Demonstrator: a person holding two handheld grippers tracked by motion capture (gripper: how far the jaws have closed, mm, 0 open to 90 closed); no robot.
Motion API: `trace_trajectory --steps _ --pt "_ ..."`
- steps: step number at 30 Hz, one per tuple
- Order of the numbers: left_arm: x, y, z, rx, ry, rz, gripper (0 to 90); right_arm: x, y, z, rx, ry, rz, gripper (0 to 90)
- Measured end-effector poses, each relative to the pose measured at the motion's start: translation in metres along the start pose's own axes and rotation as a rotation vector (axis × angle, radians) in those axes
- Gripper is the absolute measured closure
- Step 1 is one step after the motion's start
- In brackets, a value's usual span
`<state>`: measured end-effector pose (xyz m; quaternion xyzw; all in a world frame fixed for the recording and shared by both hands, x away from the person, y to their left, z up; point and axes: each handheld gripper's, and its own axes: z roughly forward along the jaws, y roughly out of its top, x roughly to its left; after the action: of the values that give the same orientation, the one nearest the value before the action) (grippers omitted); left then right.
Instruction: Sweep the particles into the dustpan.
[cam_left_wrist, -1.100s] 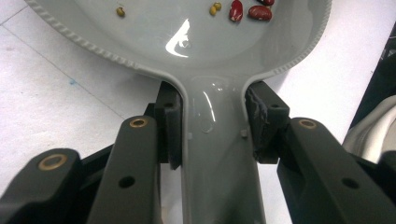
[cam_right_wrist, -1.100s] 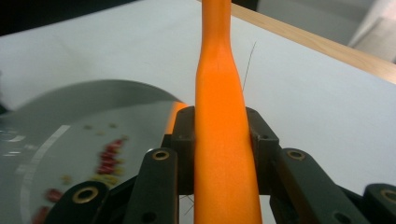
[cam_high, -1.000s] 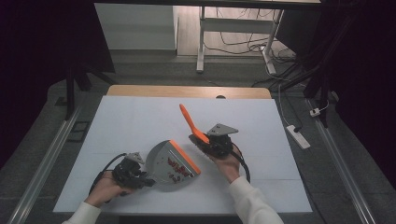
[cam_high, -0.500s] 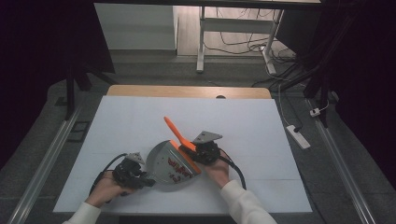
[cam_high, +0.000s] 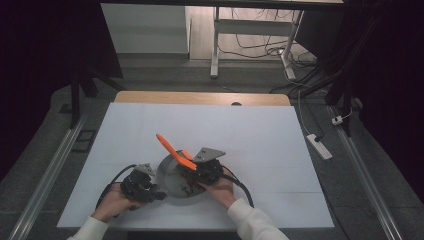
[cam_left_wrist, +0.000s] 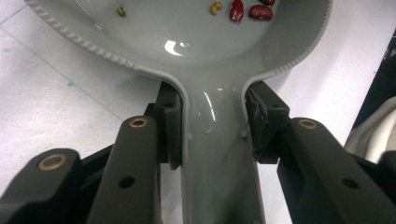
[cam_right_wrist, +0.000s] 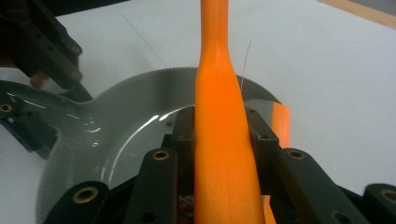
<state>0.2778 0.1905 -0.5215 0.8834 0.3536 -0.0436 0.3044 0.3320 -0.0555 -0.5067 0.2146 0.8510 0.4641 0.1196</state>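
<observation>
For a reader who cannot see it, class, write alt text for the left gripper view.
The left hand-held gripper clamps its two black jaws on the handle of a glossy grey plastic dustpan-like tray lying on a white table surface. A few dark red kidney beans and small greenish-yellow beans lie inside the tray.

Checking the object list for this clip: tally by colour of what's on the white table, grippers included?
Grey: 1, dustpan, handle clamped by left gripper
Orange: 1, brush, handle clamped by right gripper
Black: 2, the grippers
Red beans in the pan: 3 in view
Yellowish bits in the pan: 3 in view
Total: 10
</observation>
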Motion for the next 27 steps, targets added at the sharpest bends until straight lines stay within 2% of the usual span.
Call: trace_trajectory --steps 5,11,17,22,27 --pt "0.0 0.0 0.0 -0.006 0.003 0.003 62.0 -0.009 0.003 -0.009 -0.045 -0.02 0.026 70.1" --pt "-0.002 -0.001 -0.001 -0.014 0.014 0.011 62.0 -0.027 0.003 -0.026 -0.077 -0.079 0.057 70.1" --pt "-0.004 -0.001 -0.003 -0.036 0.025 0.018 62.1 -0.038 0.003 -0.038 -0.102 -0.094 0.08 70.1" --pt "-0.006 -0.002 -0.007 -0.075 0.032 0.004 62.1 -0.044 0.002 -0.05 -0.12 -0.11 0.095 70.0" --pt "-0.011 -0.004 -0.008 -0.093 0.042 -0.005 62.1 -0.048 0.001 -0.065 -0.116 -0.12 0.078 70.1"
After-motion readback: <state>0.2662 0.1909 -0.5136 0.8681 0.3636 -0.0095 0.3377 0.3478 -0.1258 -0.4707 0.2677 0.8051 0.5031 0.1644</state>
